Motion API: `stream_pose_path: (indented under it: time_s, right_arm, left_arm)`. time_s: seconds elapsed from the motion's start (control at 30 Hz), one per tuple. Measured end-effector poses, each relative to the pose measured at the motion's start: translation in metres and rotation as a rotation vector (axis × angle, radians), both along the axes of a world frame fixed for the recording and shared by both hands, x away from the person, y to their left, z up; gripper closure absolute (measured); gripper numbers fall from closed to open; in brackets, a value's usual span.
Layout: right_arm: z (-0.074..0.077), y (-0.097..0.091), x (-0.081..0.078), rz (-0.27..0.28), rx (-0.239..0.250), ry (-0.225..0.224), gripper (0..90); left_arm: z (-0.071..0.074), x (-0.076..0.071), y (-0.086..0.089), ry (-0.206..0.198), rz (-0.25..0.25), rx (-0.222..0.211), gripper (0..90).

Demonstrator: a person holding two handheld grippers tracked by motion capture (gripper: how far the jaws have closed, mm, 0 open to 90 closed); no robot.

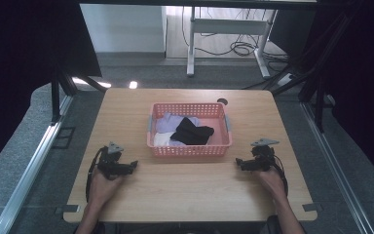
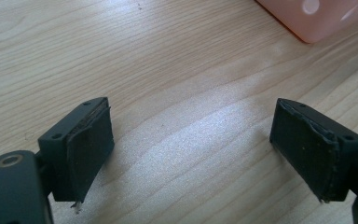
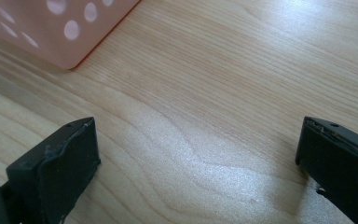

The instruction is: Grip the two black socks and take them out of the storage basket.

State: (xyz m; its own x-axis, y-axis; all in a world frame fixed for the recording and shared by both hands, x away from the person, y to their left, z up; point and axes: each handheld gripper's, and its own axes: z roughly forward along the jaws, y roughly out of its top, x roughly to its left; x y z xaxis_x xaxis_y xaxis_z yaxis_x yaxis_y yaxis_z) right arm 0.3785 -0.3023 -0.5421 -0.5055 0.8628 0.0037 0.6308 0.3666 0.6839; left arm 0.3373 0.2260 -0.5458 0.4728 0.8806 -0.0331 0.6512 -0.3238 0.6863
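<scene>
My left gripper (image 1: 132,165): resting on the wooden table (image 1: 190,195), jaws spread wide, nothing between them; it sits just left of the basket's near corner.
My right gripper (image 1: 239,162): also down on the table, jaws released and gaping, bare wood between them.
Pink basket (image 1: 190,150): mid-table, between my two grippers and slightly beyond them.
Black sock (image 1: 193,131): lying in the basket atop pale lilac and white socks (image 1: 167,123).

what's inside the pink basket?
The pink basket holds a black garment lying on top of lilac cloth and a white piece. Whatever lies beneath the black garment is covered.
</scene>
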Motion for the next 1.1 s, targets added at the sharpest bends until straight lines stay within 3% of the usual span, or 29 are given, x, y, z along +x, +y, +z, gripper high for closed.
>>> stream_pose_path:
  time_s: [0.17,0.53,0.87,1.1]
  right_arm:
    - [0.004,-0.002,-0.001,0.0,0.015,0.027,0.0]
    - [0.018,0.001,-0.003,0.04,0.005,0.012,0.0]
    - [0.028,0.006,-0.002,0.064,0.02,0.021,0.0]
    - [0.038,0.008,0.0,0.067,0.034,0.0,0.0]
  left_arm:
    - [0.0,0.0,0.0,0.0,0.0,0.0,13.0]
    - [0.0,0.0,0.0,0.0,0.0,-0.001,13.0]
    - [0.0,0.0,0.0,0.0,0.001,-0.001,13.1]
    - [0.0,0.0,0.0,0.0,0.001,-0.001,13.1]
